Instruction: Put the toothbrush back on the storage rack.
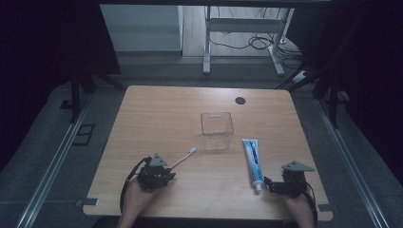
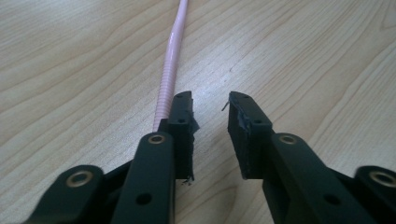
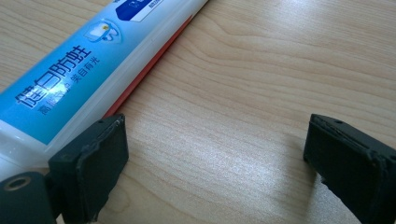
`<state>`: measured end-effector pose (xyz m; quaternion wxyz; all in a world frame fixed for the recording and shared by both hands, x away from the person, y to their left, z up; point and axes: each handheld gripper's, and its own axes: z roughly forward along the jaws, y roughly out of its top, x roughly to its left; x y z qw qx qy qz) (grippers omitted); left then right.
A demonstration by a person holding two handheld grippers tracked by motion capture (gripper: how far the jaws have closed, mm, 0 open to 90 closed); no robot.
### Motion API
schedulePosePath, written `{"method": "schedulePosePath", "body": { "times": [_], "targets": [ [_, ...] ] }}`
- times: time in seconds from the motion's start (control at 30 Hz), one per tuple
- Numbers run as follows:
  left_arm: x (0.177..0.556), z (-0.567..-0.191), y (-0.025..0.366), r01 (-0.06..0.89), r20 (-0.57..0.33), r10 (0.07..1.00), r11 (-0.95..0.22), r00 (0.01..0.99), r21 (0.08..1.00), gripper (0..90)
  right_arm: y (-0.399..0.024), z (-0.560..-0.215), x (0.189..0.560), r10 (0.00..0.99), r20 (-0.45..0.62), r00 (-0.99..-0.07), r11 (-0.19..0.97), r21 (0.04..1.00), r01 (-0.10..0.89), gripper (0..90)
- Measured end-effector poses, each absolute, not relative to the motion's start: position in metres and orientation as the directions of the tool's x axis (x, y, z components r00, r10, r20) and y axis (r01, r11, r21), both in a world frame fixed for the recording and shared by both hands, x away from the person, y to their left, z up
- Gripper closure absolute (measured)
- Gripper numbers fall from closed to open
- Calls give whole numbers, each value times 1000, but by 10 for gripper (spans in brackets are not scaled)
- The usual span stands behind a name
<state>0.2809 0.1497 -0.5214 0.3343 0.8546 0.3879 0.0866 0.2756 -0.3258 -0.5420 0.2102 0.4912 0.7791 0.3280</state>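
Observation:
A pink toothbrush (image 1: 183, 159) with a white head lies on the wooden table (image 1: 157, 114), pointing toward a clear plastic container (image 1: 216, 130). My left gripper (image 1: 170, 174) sits at the handle end. In the left gripper view its jaws (image 2: 210, 105) stand a little apart with bare wood between them. The ribbed pink handle (image 2: 170, 60) runs past the outer side of the left jaw. A blue and white toothpaste tube (image 1: 252, 159) lies at the right. My right gripper (image 1: 267, 184) is at its cap end, open wide (image 3: 215, 135), with the tube (image 3: 84, 65) beside the left jaw and not between the two.
A round black hole (image 1: 240, 100) sits near the table's far edge. Beyond the table are a metal desk frame (image 1: 242, 28) and cables on the floor. Dark curtains hang on both sides.

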Motion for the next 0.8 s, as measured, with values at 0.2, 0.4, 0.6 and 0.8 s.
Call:
{"method": "schedulePosePath", "body": {
  "times": [0.2,0.4,0.6,0.8],
  "targets": [
    [285,-514,154,605,-99,724,-484,683,633,611,-326,-542,276,904,-4,-428,301,717,629,64],
    [294,-506,155,615,-90,727,-501,681,609,550,-326,-542,276,903,-6,-429,303,717,628,64],
    [313,-507,152,641,-95,710,-560,698,524,494,-326,-542,275,904,-5,-428,302,716,630,64],
    [327,-505,145,651,-90,694,-612,715,449,483,-326,-542,275,904,-4,-428,302,716,630,64]
  ]
}}
